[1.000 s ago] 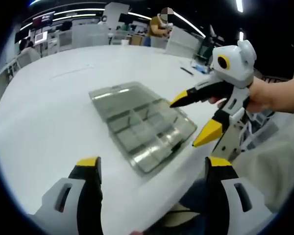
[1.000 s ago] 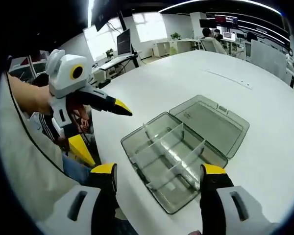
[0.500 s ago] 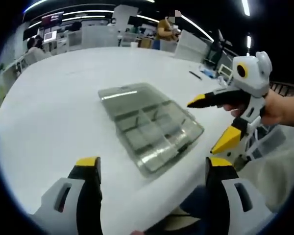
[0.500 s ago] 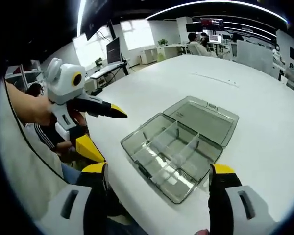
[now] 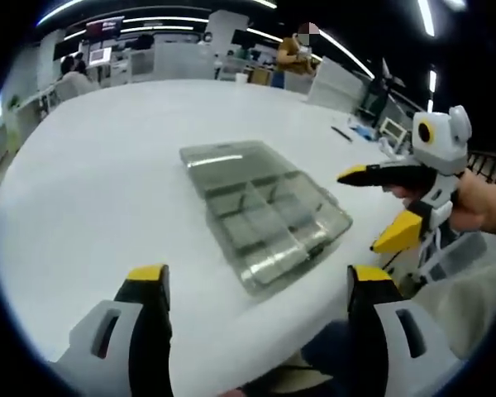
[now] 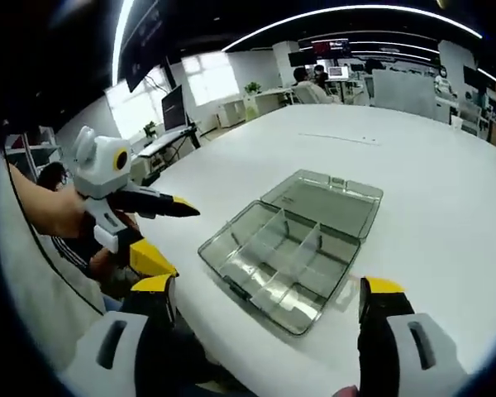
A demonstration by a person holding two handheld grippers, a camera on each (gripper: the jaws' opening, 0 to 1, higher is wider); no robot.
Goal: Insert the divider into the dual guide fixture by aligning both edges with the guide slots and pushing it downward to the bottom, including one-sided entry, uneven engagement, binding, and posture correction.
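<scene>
Both grippers have pulled back from the clear box (image 6: 293, 248), which looks smaller now.
One big white table (image 5: 91, 174) holds the one box, lid open flat, dividers (image 6: 302, 252) inside, too blurry to count. Left gripper (image 5: 256, 285) and right gripper (image 6: 264, 302) each gape wide, holding nothing, off the table edge.

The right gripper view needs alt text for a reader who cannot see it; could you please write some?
A clear, smoky plastic compartment box lies open on a white table, its lid folded flat behind it and dividers standing inside. The right gripper, jaws wide apart and empty, rises from the bottom edge before the box. At left a hand holds the left gripper, also open, off the table's edge.
</scene>
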